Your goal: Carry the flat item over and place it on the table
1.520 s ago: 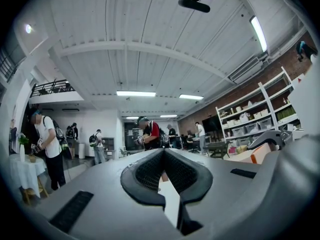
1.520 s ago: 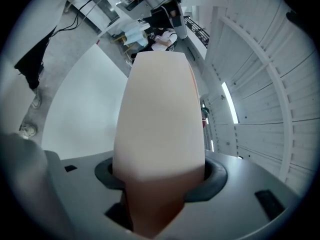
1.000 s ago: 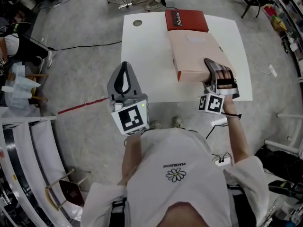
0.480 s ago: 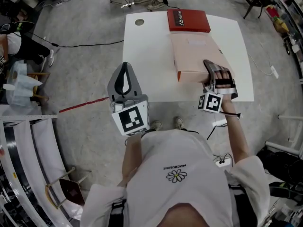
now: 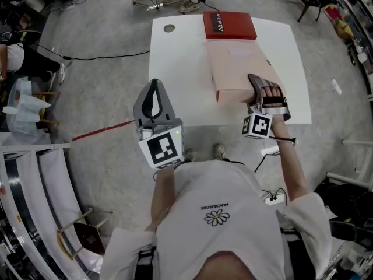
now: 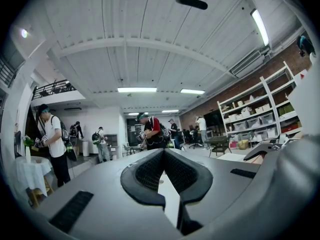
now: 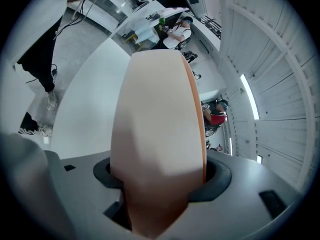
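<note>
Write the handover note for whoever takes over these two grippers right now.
Left gripper: jaws together, empty, held level by the table's near-left corner.
Right gripper: clamped on the near edge of the flat pale box.
The box lies over the white table, with its far end by the red box. Whether it rests fully on the top cannot be told.
Done: box brought to the table.
Left to do: set it flat, open the jaws, pull back.

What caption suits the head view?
Right gripper holds a flat beige box over the white table, near a red box.
</note>
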A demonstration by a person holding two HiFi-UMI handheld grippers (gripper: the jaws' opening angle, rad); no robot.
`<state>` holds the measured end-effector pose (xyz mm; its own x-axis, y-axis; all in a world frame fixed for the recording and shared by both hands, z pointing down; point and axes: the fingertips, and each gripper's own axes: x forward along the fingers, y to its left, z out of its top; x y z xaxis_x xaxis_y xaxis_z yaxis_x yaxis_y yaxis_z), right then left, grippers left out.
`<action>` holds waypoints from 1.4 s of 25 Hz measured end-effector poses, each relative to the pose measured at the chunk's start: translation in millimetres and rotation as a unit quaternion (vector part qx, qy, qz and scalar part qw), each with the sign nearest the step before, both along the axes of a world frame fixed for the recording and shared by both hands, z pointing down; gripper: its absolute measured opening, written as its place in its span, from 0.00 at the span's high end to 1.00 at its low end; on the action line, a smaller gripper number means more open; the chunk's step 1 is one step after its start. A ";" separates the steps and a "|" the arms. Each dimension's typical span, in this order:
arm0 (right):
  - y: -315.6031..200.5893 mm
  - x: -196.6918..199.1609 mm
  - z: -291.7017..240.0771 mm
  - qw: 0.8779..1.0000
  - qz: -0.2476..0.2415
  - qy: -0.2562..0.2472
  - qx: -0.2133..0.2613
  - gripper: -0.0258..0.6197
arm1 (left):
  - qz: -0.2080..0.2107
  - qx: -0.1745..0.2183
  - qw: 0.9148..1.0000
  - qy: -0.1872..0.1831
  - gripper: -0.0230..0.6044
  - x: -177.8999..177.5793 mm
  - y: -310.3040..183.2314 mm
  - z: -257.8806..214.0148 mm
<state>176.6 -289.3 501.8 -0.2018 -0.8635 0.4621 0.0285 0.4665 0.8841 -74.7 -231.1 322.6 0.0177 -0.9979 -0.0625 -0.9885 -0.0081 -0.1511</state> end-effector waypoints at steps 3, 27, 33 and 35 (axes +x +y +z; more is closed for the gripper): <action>-0.3 2.0 8.6 1.000 0.004 0.003 -0.022 0.53 | 0.003 -0.003 1.000 0.005 0.94 1.5 -0.4 2.3; 16.2 0.2 53.7 0.988 0.012 0.032 -0.152 0.43 | 0.032 -0.027 0.999 -0.008 0.94 12.0 -5.5 18.6; 28.2 0.8 69.0 0.981 0.013 0.040 -0.189 0.41 | 0.038 -0.022 0.999 -0.001 0.94 17.0 -4.5 19.2; 32.8 1.6 74.9 0.977 0.012 0.046 -0.206 0.40 | 0.041 -0.024 0.999 -0.007 0.94 16.4 -4.4 20.0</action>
<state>178.2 -256.5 576.7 -0.1256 -0.6047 0.7865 0.0837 0.7835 0.6158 -58.3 -235.5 342.6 0.0994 -0.9949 -0.0148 -0.9820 -0.0957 -0.1629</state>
